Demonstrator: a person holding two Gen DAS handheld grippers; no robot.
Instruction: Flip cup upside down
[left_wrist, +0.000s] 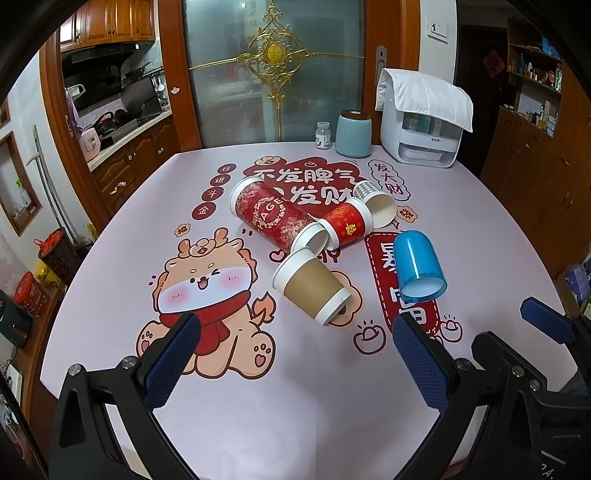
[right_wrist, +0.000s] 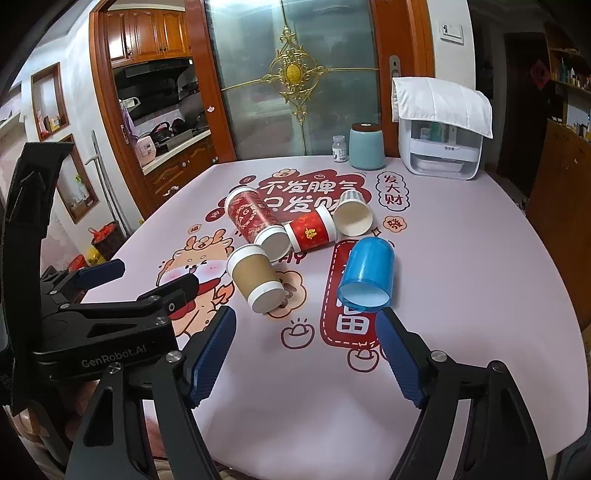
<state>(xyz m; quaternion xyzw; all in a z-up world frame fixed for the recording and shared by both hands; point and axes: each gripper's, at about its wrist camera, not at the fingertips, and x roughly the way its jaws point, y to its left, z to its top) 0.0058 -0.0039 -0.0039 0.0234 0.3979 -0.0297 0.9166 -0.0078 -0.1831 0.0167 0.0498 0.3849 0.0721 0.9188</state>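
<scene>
Left claw (left_wrist: 291, 354) spread wide, empty; right claw (right_wrist: 306, 354) likewise, blue cup (right_wrist: 367, 275) lying on its side just ahead on the table (right_wrist: 480, 295). Plastic, probably light, stiff, a bit slippery (grip mid-wall). Paper cups (right_wrist: 255, 280) crowd its left; right side has free room.

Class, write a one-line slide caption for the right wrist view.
Open right gripper faces five cups lying on their sides on the printed table, the blue plastic cup and brown paper cup nearest.
</scene>
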